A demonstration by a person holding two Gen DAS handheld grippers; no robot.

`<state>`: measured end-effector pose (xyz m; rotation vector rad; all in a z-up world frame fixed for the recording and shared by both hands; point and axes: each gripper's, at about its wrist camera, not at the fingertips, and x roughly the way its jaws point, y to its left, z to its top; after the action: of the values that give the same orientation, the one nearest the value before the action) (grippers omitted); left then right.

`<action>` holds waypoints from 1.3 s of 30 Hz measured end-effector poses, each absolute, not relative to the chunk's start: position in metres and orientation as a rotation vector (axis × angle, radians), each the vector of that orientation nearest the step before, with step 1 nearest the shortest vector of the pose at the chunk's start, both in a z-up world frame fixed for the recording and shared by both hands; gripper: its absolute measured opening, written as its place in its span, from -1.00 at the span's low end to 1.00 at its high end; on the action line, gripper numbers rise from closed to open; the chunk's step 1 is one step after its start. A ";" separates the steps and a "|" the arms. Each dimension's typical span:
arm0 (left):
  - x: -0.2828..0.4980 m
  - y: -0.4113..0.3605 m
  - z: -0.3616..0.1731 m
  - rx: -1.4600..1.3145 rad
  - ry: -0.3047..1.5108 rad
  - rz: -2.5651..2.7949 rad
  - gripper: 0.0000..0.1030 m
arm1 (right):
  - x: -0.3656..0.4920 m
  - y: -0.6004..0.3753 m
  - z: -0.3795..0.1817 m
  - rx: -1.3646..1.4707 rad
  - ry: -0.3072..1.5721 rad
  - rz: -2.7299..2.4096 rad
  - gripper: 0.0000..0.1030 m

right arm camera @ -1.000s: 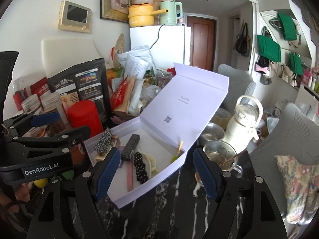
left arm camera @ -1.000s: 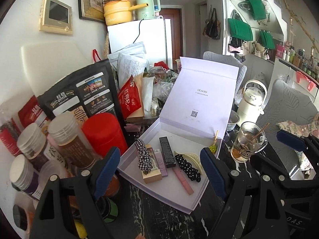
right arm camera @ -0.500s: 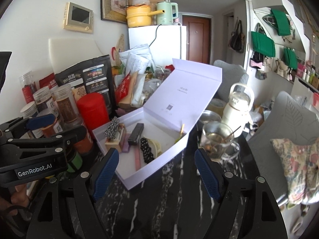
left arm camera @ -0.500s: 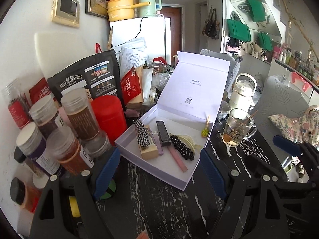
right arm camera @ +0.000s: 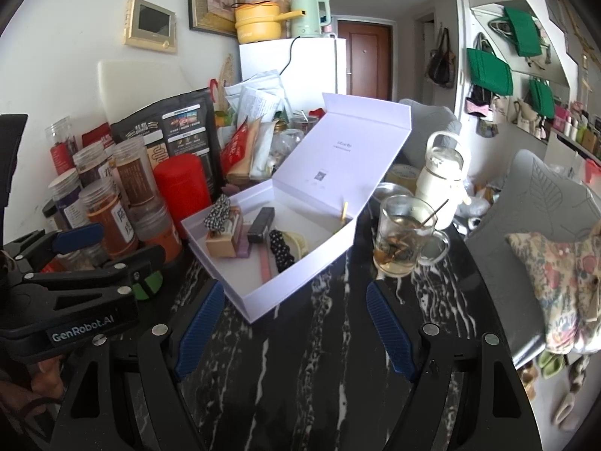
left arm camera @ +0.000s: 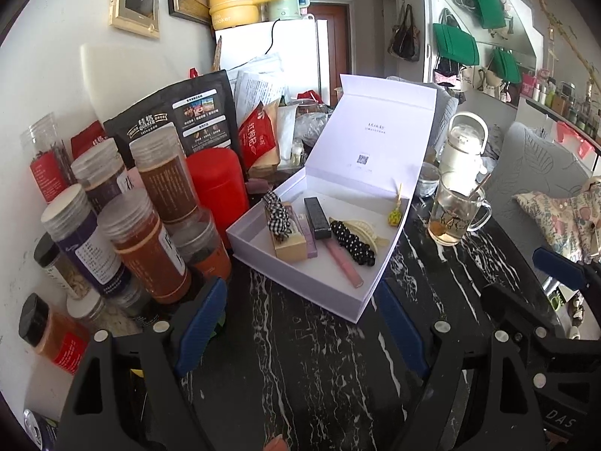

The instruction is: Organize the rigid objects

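Observation:
A white gift box (left arm camera: 311, 285) (right arm camera: 300, 282) lies on the black marble table with its lid (left arm camera: 375, 139) (right arm camera: 338, 150) standing up. Inside lie a checked hair tie on a tan carton (left arm camera: 289, 248) (right arm camera: 221, 242), a black tube (left arm camera: 317, 218) (right arm camera: 259, 223), a pink tube (left arm camera: 343, 259) (right arm camera: 266, 265), a dotted scrunchie (left arm camera: 355, 242) (right arm camera: 281, 248) and a cream hair claw (left arm camera: 368, 227). My left gripper (left arm camera: 300, 319) stands open over bare tabletop in front of the box. Open too, my right gripper (right arm camera: 293, 329) holds nothing, near the box's front corner.
Several spice jars (left arm camera: 150, 240) (right arm camera: 109, 218) and a red canister (left arm camera: 218, 188) (right arm camera: 180, 184) crowd the left. A glass mug with tea (left arm camera: 450, 214) (right arm camera: 402, 240) and a white kettle (left arm camera: 464, 146) (right arm camera: 441, 173) stand right of the box. Snack bags pile up behind.
Both grippers have drawn back from the box and sunk a little, so the box looks smaller and more tabletop shows. Their jaws stay apart.

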<state>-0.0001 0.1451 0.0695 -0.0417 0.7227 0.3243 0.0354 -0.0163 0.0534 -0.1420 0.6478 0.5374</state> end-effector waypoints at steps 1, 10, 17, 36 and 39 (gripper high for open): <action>0.000 0.145 0.068 -0.042 0.730 0.322 0.60 | 0.035 -0.016 0.053 -0.146 0.648 0.534 0.54; -0.005 0.148 0.071 -0.042 0.721 0.345 0.60 | 0.035 -0.020 0.050 -0.142 0.656 0.530 0.54; -0.004 0.151 0.069 -0.050 0.731 0.334 0.61 | 0.037 -0.021 0.048 -0.140 0.661 0.525 0.54; -0.003 0.151 0.068 -0.047 0.746 0.333 0.61 | 0.039 -0.022 0.047 -0.151 0.664 0.516 0.54; -0.003 0.151 0.068 -0.045 0.749 0.332 0.61 | 0.039 -0.021 0.047 -0.152 0.664 0.514 0.54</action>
<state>-0.0031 0.1512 0.0680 -0.0453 0.7494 0.3316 0.0390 -0.0208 0.0474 -0.1520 0.6645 0.5143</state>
